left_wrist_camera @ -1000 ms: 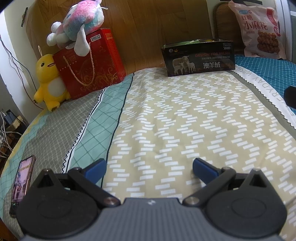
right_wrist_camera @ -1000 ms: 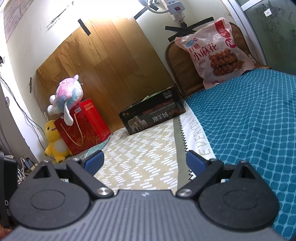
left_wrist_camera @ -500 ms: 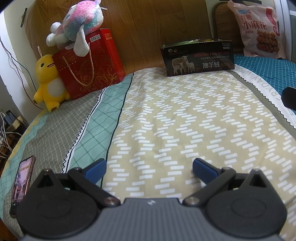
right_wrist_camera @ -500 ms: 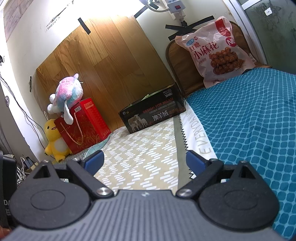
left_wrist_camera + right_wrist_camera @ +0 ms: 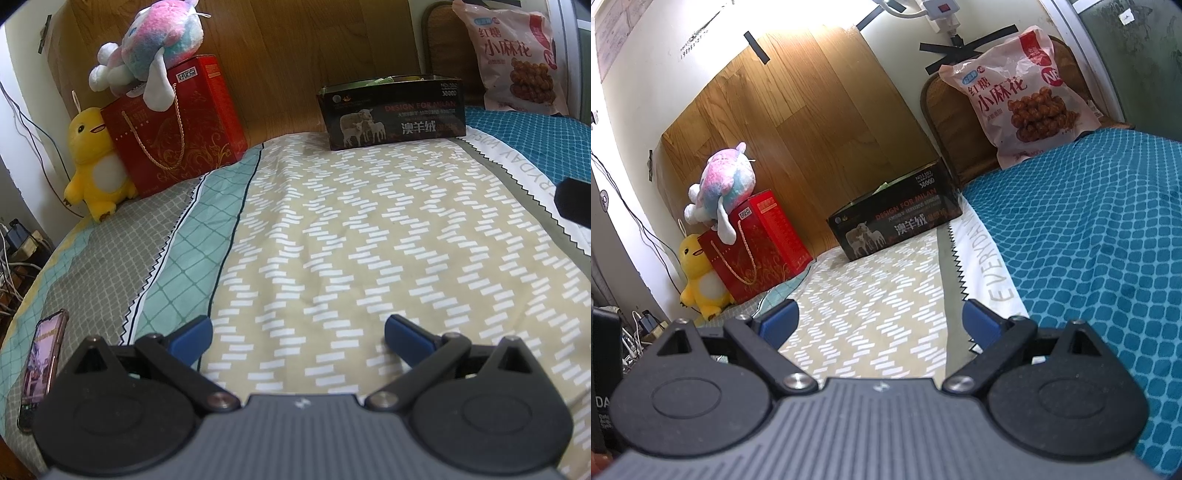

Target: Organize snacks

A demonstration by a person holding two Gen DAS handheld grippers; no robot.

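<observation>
1. Snack bag (image 5: 1019, 96): one large pink plastic bag printed with brown twisted snacks leans upright against the dark rounded headboard at the far right corner of the bed (image 5: 332, 236).
2. One black open-topped cardboard box with a sheep picture (image 5: 393, 110) sits at the head edge of the bed, left of the bag and apart from it; something green shows over its rim, but what it holds cannot be told.
3. The left gripper (image 5: 298, 334) hovers low over the beige patterned cover near the foot edge, its blue fingers wide apart and empty.
4. The right gripper (image 5: 880, 320) is also empty, its fingers spread, aimed toward the head of the bed.
5. The step in hand looks like the approach: nothing is grasped yet.
6. The next move probably calls for the right gripper to travel to the far right corner and pinch the bag by an edge, since its body is wide and slack.
7. Also counted: one red gift bag with gold rope handles (image 5: 177, 125), one pastel plush toy (image 5: 155, 40) on top of it, one yellow plush duck (image 5: 94, 158) beside it, and one phone (image 5: 42, 365) at the left edge.
</observation>
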